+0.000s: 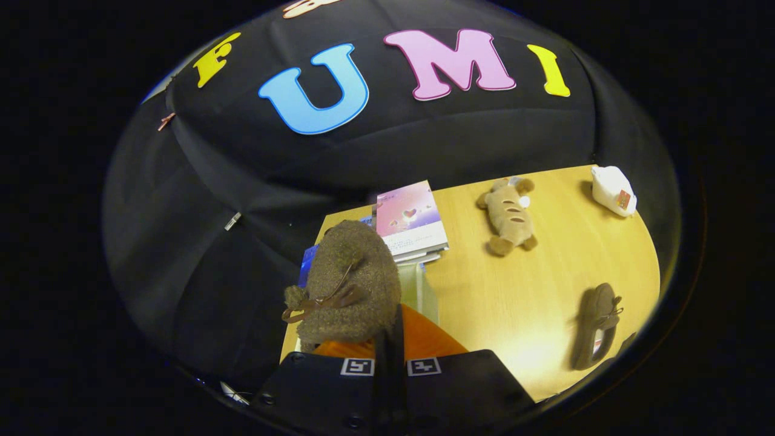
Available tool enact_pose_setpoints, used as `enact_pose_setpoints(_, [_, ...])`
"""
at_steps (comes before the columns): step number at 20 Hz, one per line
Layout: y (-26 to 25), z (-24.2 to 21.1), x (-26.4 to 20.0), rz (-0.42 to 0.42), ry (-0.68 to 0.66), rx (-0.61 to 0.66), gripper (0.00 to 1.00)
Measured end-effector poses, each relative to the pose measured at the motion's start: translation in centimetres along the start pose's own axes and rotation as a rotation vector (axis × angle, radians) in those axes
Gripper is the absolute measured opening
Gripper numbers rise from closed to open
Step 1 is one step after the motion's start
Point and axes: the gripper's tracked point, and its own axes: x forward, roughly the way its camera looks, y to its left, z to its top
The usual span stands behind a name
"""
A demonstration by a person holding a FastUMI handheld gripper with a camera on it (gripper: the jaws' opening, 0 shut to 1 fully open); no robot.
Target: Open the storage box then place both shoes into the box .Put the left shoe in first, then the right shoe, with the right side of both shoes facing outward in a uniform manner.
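Gripper (390, 354) with its fingers drawn nearly together, pinching the rear edge of a fuzzy brown shoe (351, 290) that stands up just ahead of them, long axis pointing away from the gripper, lace bow to its left. Beneath and just beyond the shoe lies the clear storage box (421, 290), close to the desk's (514, 303) left edge and near a stack of books (412, 221); placing calls for a short lowering forward. The second shoe (596, 327) lies well apart to the right, near the desk's right edge. A plush toy (507, 215) and a white container (613, 190) sit toward the far edge.
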Motion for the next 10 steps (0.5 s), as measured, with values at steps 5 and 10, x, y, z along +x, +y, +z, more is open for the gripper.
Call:
enact_pose_setpoints(5, [3.0,-5.8,4.6,-0.068,0.103,0.024,0.05])
enact_pose_setpoints(10, [3.6,-9.6,9.4,-0.114,0.224,0.088,0.05])
